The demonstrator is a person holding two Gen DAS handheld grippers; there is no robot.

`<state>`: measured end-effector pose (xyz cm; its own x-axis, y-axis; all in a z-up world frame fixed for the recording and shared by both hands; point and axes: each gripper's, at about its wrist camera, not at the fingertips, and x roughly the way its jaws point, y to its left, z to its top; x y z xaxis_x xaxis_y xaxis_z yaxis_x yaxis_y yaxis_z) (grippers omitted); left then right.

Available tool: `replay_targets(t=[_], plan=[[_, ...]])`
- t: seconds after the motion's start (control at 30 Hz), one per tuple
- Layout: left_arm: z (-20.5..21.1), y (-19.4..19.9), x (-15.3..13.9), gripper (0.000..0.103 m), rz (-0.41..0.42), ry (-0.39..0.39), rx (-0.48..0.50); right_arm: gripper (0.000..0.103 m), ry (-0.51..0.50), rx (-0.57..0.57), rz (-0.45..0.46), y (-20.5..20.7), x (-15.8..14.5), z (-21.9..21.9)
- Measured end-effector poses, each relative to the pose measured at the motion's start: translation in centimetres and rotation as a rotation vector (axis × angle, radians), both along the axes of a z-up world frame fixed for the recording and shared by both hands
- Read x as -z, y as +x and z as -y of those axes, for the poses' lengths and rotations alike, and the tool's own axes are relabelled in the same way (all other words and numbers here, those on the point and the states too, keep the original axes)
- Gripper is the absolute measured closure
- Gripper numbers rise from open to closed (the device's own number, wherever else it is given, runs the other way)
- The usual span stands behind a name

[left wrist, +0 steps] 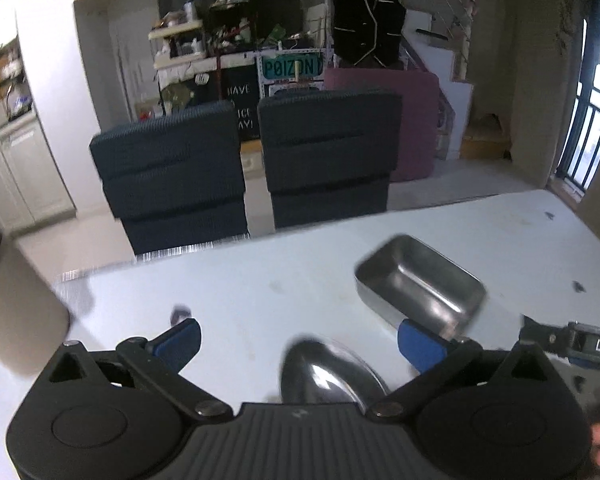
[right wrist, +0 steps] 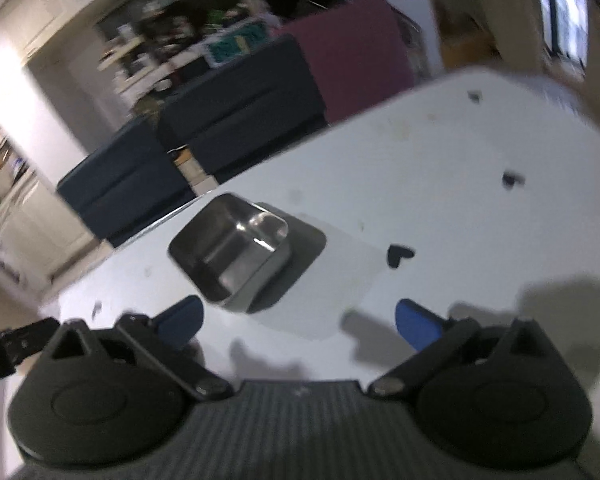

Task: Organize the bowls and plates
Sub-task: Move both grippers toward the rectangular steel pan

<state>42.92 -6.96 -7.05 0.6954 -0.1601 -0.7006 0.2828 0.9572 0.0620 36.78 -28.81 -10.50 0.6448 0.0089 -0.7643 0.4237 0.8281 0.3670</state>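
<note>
A rectangular steel tray sits on the white table, just beyond my left gripper's right fingertip. A round steel bowl lies upside down close under my left gripper, which is open and empty above it. In the right wrist view the same steel tray sits ahead and left of my right gripper, which is open and empty above the table. The other gripper's body shows at the right edge of the left wrist view.
Two dark blue chairs stand at the table's far edge, with a maroon cushion and cluttered shelves behind. Small dark marks dot the tabletop. A beige object sits at the left.
</note>
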Motion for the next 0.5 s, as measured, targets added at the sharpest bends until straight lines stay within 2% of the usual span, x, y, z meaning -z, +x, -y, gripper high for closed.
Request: replay_targets(t=[0.13,0.33,0.43,0.5], plan=[[1.5,3.4,1.5,0.0,0.016,0.034,0.024,0.0,0.043,0.061,-0.048,2.9,2.2,-0.4],[4.0,6.1,4.3,0.0,-0.012,0.015,0.065,0.0,-0.014,0.049,-0.046,6.0,4.2,-1.7],[5.2,6.7,5.4,0.0,-0.012,0.046,0.083,0.0,-0.034,0.005,-0.063,6.7,4.7,-2.1],[5.9,6.8,6.1,0.0,-0.015,0.075,0.089,0.0,-0.091,-0.028,-0.091,7.1,5.1,-2.4]])
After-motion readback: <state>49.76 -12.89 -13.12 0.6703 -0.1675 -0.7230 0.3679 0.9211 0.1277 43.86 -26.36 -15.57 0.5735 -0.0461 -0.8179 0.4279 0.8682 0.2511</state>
